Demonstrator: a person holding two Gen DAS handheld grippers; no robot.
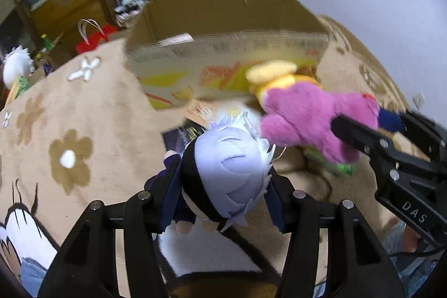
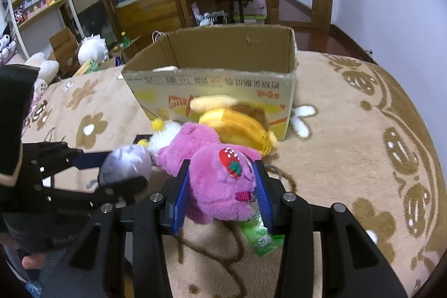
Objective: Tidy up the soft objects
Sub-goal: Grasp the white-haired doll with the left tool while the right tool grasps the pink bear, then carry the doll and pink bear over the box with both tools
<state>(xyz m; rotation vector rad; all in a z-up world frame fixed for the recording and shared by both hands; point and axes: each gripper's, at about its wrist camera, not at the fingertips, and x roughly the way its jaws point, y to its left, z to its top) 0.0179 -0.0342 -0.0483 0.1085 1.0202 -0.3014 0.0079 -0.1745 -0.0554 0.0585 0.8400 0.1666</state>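
Blurring hides detail: left gripper (image 1: 220,194) clamps pale-haired doll (image 1: 229,166); right gripper (image 2: 222,192) clamps pink plush (image 2: 220,180).

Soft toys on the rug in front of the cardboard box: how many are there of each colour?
Pink: 1, the pink plush, held by the right gripper.
Pale lilac-haired: 1, the doll, held by the left gripper.
Yellow-orange: 1, the yellow plush.
White with yellow pompoms: 1, the white plush.
Total: 4
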